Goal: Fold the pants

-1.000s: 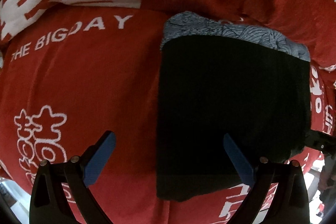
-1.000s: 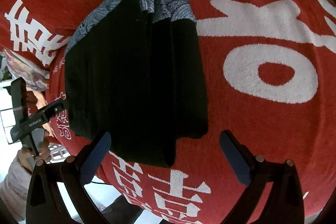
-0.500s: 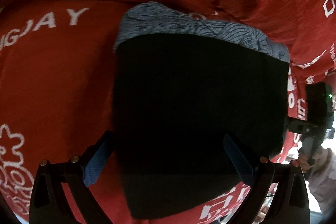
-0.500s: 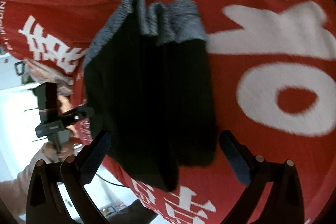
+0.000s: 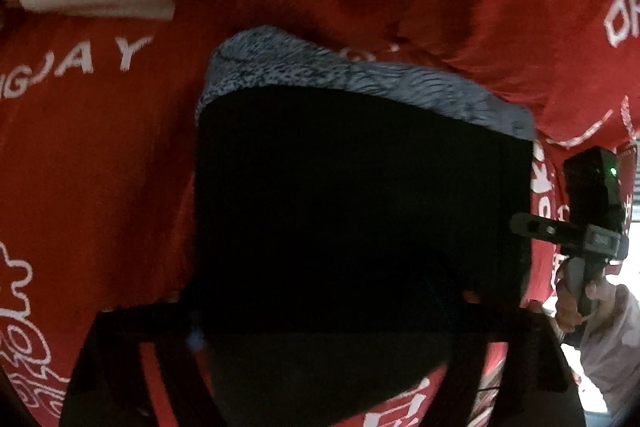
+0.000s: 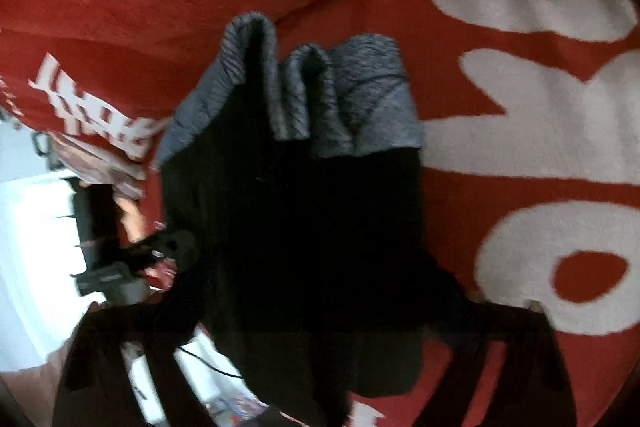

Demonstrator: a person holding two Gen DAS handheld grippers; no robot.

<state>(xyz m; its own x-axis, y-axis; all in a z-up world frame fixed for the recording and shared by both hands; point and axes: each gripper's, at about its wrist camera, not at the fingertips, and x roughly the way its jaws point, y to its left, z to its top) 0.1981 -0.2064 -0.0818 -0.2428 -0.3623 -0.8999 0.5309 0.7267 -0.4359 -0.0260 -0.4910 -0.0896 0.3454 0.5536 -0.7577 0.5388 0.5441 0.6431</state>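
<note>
Red plush blanket with white lettering (image 5: 100,155) covers whatever carries the work — a bed or sofa, I cannot tell which — and bunches into a soft ridge along its far side. On it lies the black pair of pants with a grey patterned waistband (image 5: 352,211), folded down to a thick rectangular packet with the waistband turned toward that ridge; in the right wrist view the pants (image 6: 304,227) show several stacked layers at the grey end, so the folding looks close to done.

Both tools sit low over the near end of the packet, probably to press or take hold of it for a last fold. The left gripper (image 5: 316,311) and the right gripper (image 6: 320,307) are lost in shadow and blur against the dark cloth — whether their fingers are spread or closed on fabric cannot be told.

Readable writing: "JAY" in white capitals, the tail of a longer line, plus large rounded white characters and line-drawn ornaments.
</note>
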